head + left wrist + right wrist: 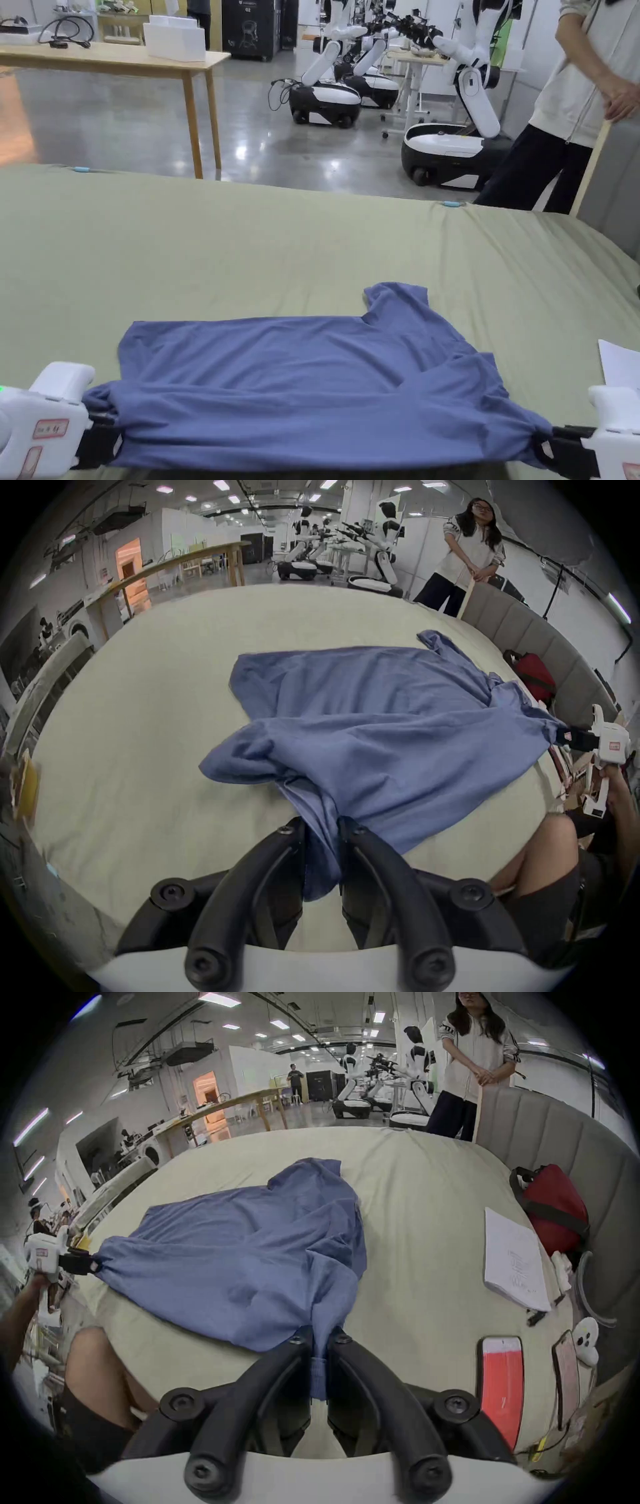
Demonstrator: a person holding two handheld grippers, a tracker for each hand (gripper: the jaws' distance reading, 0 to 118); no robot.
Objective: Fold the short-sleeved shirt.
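On the bed (pixel 250 250) lies a blue shirt (pixel 312 387). Left claw (pixel 322 830) pinches one near corner; right claw (pixel 320 1335) pinches the other

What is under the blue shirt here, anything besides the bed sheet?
The blue shirt lies on the pale green sheet, with bare sheet showing all around it. Both claws, left and right, pinch its near corners. Whatever lies beneath the cloth is covered.

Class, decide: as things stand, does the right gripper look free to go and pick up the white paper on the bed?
Probably not yet: the right gripper is shut on the blue shirt. The white paper lies unobstructed beside it.
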